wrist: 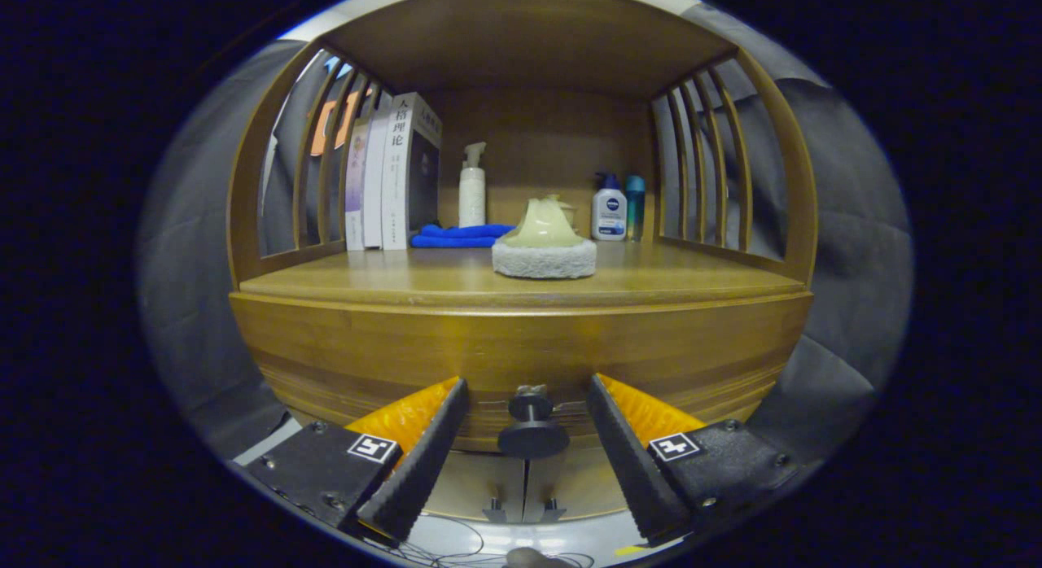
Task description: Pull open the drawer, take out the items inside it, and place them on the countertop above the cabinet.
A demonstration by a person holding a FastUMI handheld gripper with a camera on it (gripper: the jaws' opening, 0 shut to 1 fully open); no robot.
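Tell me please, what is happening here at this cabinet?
A person is holding a gripper up to a wooden cabinet. Its fingers are open, one on each side of the dark drawer knob, not touching it yet. The drawer looks closed, so nothing has been taken out. On the countertop above stand some books, a blue cloth, a pump bottle, a pale object on a white pad and two small bottles.

The wooden countertop [342,285] carries a white scrub pad [544,257] at its middle; behind it lie a blue cloth [460,236], books [391,173] and bottles [609,214].
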